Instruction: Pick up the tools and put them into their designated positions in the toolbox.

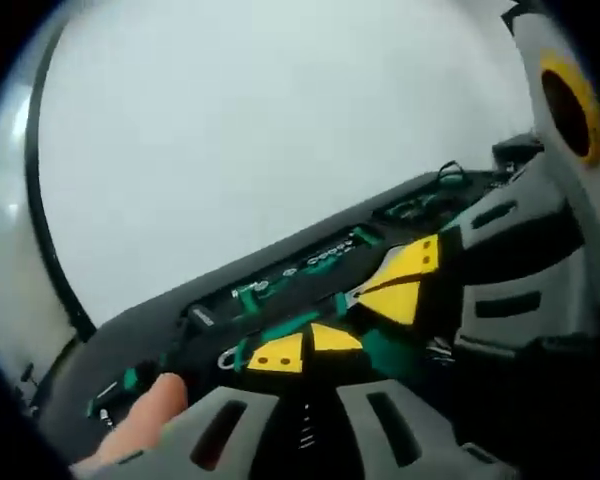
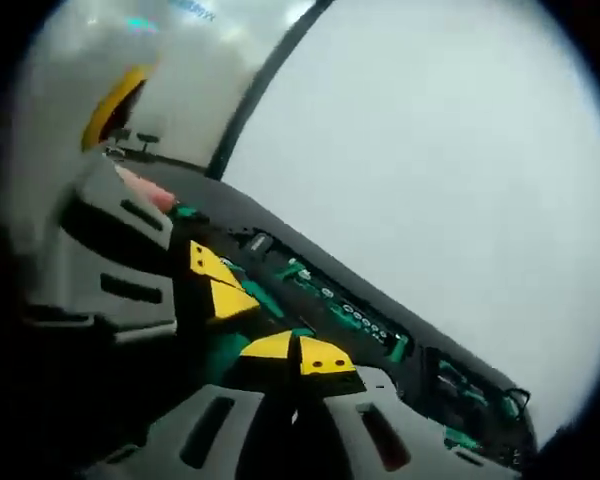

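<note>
An open black toolbox (image 1: 160, 330) lies on a white table, with green-handled tools (image 1: 320, 262) seated in its slots. My left gripper (image 1: 308, 345) hovers low over the box with its yellow tips together, shut. Just behind the tips lies a green-handled tool (image 1: 280, 328) with a metal ring end (image 1: 225, 358); I cannot tell if it is pinched. My right gripper (image 1: 400, 285) comes in from the right, close beside the left. In the right gripper view, my right gripper (image 2: 296, 352) is shut over the toolbox (image 2: 280, 235), and the left gripper (image 2: 218, 283) sits just left of it.
A person's finger (image 1: 150, 410) rests at the toolbox's near-left corner and shows as a pink fingertip (image 2: 145, 190) in the right gripper view. The white table (image 1: 280, 130) stretches beyond the box, bounded by a dark curved edge (image 1: 50, 250).
</note>
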{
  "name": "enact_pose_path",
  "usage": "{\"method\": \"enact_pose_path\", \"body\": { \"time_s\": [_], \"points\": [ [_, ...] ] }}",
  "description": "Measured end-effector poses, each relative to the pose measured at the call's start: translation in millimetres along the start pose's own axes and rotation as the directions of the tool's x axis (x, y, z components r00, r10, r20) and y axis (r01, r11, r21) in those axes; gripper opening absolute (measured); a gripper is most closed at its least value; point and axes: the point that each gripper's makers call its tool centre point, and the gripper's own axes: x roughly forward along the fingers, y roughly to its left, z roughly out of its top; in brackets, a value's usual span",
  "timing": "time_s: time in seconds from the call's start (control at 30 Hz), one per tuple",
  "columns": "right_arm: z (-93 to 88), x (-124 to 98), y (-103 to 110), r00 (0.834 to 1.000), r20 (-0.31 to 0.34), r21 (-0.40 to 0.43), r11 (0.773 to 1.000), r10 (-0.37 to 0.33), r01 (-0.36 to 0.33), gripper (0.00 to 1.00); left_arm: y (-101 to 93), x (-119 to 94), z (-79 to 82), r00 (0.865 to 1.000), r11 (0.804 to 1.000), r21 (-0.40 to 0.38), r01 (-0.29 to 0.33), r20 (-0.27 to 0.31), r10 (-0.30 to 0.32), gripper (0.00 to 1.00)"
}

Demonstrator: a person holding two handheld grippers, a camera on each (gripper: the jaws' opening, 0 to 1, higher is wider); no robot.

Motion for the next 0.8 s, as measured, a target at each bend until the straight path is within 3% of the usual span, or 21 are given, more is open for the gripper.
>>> {"method": "enact_pose_path", "body": {
  "time_s": [0.03,0.07,0.1,0.13,0.17,0.23,0.33,0.43,0.47,0.6,0.67,0.7,0.73,0.77,0.8],
  "points": [
    [4.2,-2.0,3.7,1.000,0.024,-0.026,1.000,0.008,-0.007,0.00,-0.9,0.9,-2.9,1.000,0.998,-0.057,-0.011,-0.019,0.010,0.00],
    [0.3,-5.6,4.7,1.000,0.000,-0.009,1.000,-0.004,0.004,0.00,10.4,2.3,-0.9,0.999,0.998,0.026,-0.050,0.006,0.050,0.00],
    [-0.5,-7.6,3.7,1.000,-0.004,0.005,1.000,-0.007,0.007,0.00,33.8,-2.5,-7.3,0.985,0.978,0.127,-0.167,-0.019,0.171,0.00],
    [-0.9,-10.3,3.3,1.000,-0.001,0.035,0.999,-0.002,0.002,0.00,42.7,-1.1,-24.7,0.976,0.976,0.122,-0.179,-0.103,0.192,0.00],
    [-0.8,-8.5,4.6,1.000,-0.002,0.027,1.000,0.005,-0.005,0.00,35.5,-3.8,-20.5,0.989,0.991,-0.025,-0.132,-0.073,0.130,0.00],
    [-1.5,-9.3,6.1,1.000,-0.012,0.027,1.000,0.002,-0.002,0.00,36.0,-5.7,-9.2,0.987,0.988,0.039,-0.148,-0.063,0.150,0.00],
    [-2.7,-5.0,3.9,1.000,-0.016,0.051,0.999,0.007,-0.006,0.00,32.5,-3.5,-13.6,0.988,0.989,0.024,-0.143,-0.060,0.145,0.00],
    [-5.1,-2.7,2.5,1.000,-0.017,0.041,0.999,0.011,-0.010,0.00,29.6,-7.7,-10.3,0.983,0.982,0.078,-0.173,-0.051,0.177,0.00],
    [-6.6,-1.0,2.8,1.000,-0.013,0.041,0.999,0.020,-0.020,0.00,26.6,-6.1,-16.7,0.985,0.987,0.046,-0.153,-0.076,0.156,0.00],
    [-6.5,-1.5,-0.1,1.000,-0.004,0.049,0.998,0.029,-0.029,0.00,30.6,-7.4,-16.8,0.981,0.978,0.111,-0.175,-0.064,0.183,0.00],
    [-0.5,-2.9,1.0,0.998,0.049,-0.025,0.999,0.032,-0.031,0.00,34.4,-6.1,-17.1,0.984,0.981,0.104,-0.161,-0.062,0.168,0.00],
    [-1.0,-2.8,2.5,0.999,0.035,-0.030,0.999,0.038,-0.037,0.00,36.0,-5.0,-16.2,0.985,0.983,0.097,-0.155,-0.058,0.161,0.00],
    [-1.2,-2.2,2.0,0.997,0.041,0.004,0.998,0.063,-0.063,0.00,35.3,-7.0,-15.4,0.986,0.986,0.083,-0.142,-0.073,0.148,0.00],
    [-1.8,-2.9,4.6,0.995,0.036,0.046,0.994,0.095,-0.097,0.00,36.9,-11.2,-16.9,0.984,0.989,-0.002,-0.146,-0.106,0.145,0.00],
    [-8.9,-6.9,-3.1,0.997,-0.017,0.127,0.989,0.082,-0.079,0.00,40.8,-13.9,0.8,0.989,0.987,-0.069,-0.148,-0.003,0.148,0.00]
  ]
}}
